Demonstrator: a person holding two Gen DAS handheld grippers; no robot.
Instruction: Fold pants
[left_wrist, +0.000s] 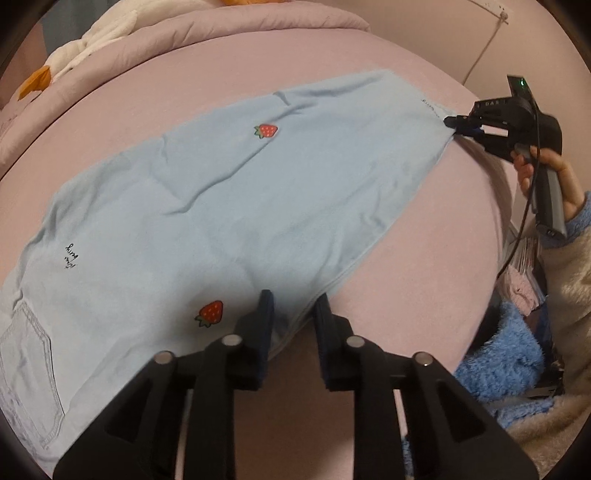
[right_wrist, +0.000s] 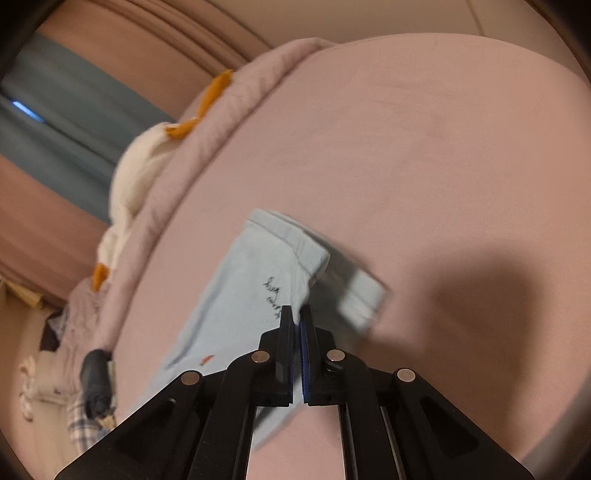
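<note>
Pink bed (left_wrist: 258, 74) bears pants (left_wrist: 221, 192), hem pinched by right gripper (right_wrist: 297, 314); left gripper (left_wrist: 293, 306) gapes beside them.

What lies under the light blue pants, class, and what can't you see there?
The pants lie spread on the pink bed sheet, which shows all around them. The sheet directly beneath, and the pants' underside, are covered. The right gripper pinches the hem end; the left gripper is open.

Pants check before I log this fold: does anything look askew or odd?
Nothing damaged. The pants lie diagonally on the bed, mildly wrinkled; the right gripper pinches and lifts one cuff corner.
</note>
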